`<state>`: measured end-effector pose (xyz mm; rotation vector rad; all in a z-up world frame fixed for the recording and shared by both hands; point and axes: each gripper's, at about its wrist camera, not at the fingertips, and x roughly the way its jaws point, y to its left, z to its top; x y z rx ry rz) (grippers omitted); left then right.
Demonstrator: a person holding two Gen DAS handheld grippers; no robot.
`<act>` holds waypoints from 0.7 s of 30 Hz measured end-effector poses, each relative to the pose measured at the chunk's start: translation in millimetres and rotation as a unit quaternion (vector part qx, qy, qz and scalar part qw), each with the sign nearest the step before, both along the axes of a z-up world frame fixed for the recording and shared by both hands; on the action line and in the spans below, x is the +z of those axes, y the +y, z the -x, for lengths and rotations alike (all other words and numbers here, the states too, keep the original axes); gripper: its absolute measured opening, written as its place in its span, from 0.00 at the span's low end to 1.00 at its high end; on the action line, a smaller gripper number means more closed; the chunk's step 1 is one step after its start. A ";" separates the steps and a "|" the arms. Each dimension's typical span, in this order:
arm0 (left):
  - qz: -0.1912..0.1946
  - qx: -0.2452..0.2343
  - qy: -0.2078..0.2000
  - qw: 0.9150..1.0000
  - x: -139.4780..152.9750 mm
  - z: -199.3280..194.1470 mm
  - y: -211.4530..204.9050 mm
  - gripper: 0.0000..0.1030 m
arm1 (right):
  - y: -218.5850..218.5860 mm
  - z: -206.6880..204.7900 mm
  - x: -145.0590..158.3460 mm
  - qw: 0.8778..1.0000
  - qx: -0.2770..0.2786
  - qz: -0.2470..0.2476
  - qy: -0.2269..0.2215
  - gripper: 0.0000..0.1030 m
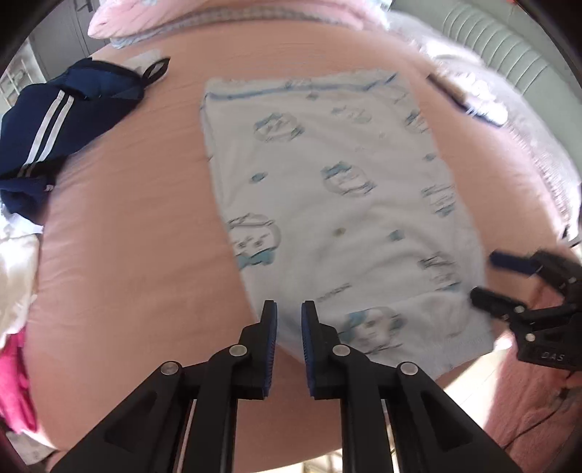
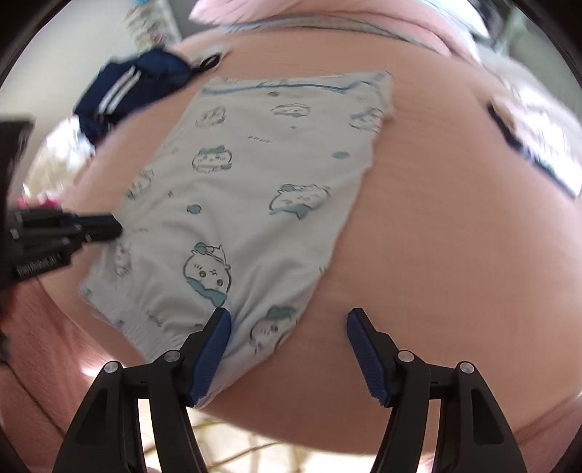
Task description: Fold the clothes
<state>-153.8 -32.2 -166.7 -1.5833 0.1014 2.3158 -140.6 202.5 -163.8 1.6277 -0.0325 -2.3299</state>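
A white garment with blue cartoon prints (image 1: 327, 189) lies flat on the pink bed sheet (image 1: 138, 218); it also shows in the right wrist view (image 2: 254, 189). My left gripper (image 1: 289, 309) hovers over the garment's near left edge, jaws a narrow gap apart and holding nothing; from the right wrist view it shows at the left (image 2: 109, 227). My right gripper (image 2: 289, 320) is wide open over the garment's near right corner, empty; it shows at the right of the left wrist view (image 1: 483, 276).
A navy garment with white stripes (image 1: 54, 120) lies at the bed's far left. White and magenta clothes (image 1: 14, 291) pile at the left edge. Pink pillows (image 1: 218, 18) sit at the head, a pale blanket (image 1: 491, 102) at the far right.
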 end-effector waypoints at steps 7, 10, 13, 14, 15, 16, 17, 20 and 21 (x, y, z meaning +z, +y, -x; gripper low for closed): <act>0.012 -0.029 -0.002 1.000 -22.0 -23.7 32.8 0.32 | -19.0 -2.4 12.0 1.000 0.002 -0.009 0.025 0.64; 0.011 -0.020 -0.005 1.000 -19.1 -34.6 26.0 0.35 | -25.4 -11.4 -7.9 0.999 0.019 -0.046 0.003 0.64; -0.006 -0.010 -0.018 1.000 -14.3 -41.7 13.0 0.38 | -14.8 -20.8 -3.2 0.999 0.023 -0.028 0.005 0.64; -0.008 -0.006 -0.021 1.000 -12.8 -43.3 9.6 0.42 | -11.0 -22.4 -1.9 1.000 0.023 -0.021 -0.001 0.64; -0.005 0.000 -0.019 1.000 -10.6 -43.9 7.2 0.45 | -7.8 -22.6 -1.1 1.000 0.021 -0.016 -0.007 0.64; -0.007 0.006 -0.013 1.000 -7.4 -42.7 6.6 0.46 | -6.1 -22.1 1.4 1.000 0.020 -0.013 -0.006 0.64; -0.016 0.009 -0.005 1.000 -4.5 -40.6 7.3 0.46 | -5.7 -21.4 5.7 1.000 0.020 -0.010 0.003 0.64; -0.036 0.017 0.013 0.999 -6.7 -36.0 8.8 0.46 | -8.3 -19.8 17.9 0.999 0.012 0.011 0.040 0.64; -0.033 0.021 0.008 0.999 -12.8 -35.5 10.6 0.46 | -9.9 -18.3 20.9 0.998 0.008 0.021 0.053 0.64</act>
